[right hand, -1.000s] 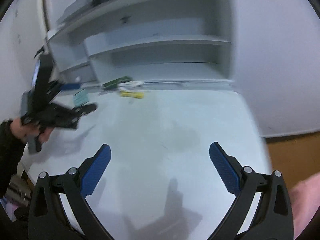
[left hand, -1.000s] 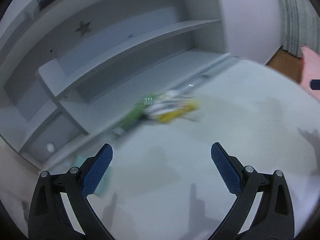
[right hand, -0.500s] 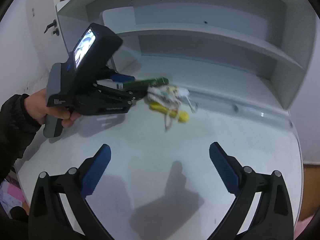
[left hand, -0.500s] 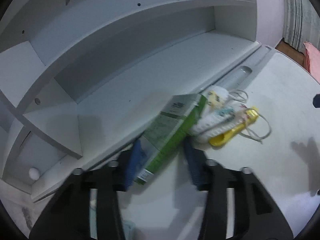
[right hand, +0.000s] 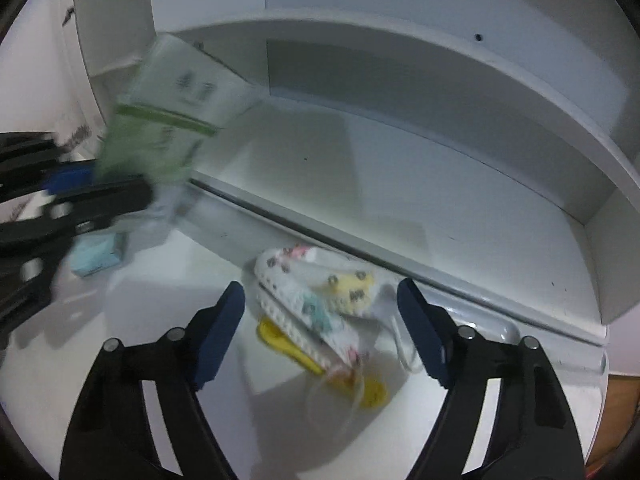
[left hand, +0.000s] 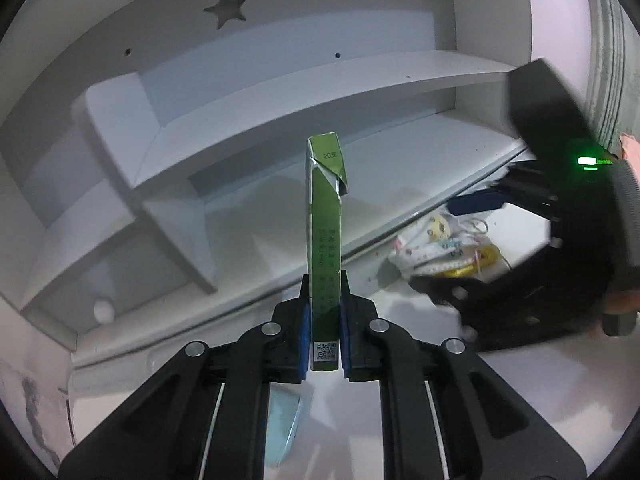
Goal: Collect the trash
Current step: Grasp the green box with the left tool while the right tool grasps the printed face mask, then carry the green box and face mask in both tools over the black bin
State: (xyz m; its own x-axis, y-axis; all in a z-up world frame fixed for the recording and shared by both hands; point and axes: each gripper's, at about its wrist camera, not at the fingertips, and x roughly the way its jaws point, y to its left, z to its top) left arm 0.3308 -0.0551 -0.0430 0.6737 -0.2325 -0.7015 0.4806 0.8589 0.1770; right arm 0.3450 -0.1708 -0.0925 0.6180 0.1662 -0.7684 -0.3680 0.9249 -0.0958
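Observation:
My left gripper (left hand: 325, 320) is shut on the lower end of a flat green carton (left hand: 324, 232), which stands upright above the white desk (left hand: 520, 380). From the right wrist view the carton (right hand: 168, 120) is blurred, with the left gripper (right hand: 60, 196) below it at the left edge. My right gripper (right hand: 320, 302) straddles a crumpled bundle of white patterned face masks (right hand: 316, 300) lying on a yellow wrapper (right hand: 368, 392). Its jaws are closing, and the pads do not touch the bundle. The left wrist view shows that bundle (left hand: 436, 244) under the right gripper's blue fingers (left hand: 476, 205).
A white shelf unit (left hand: 280, 92) with a star cutout (left hand: 226, 8) rises behind the desk, and a groove (right hand: 480, 292) runs along its base. A small light-blue box (right hand: 96, 254) lies on the desk at the left. A white ball (left hand: 105, 309) sits in a low cubby.
My left gripper closed on the green carton and raised it upright off the desk. My right gripper swept in over the mask bundle and its jaws narrowed around it.

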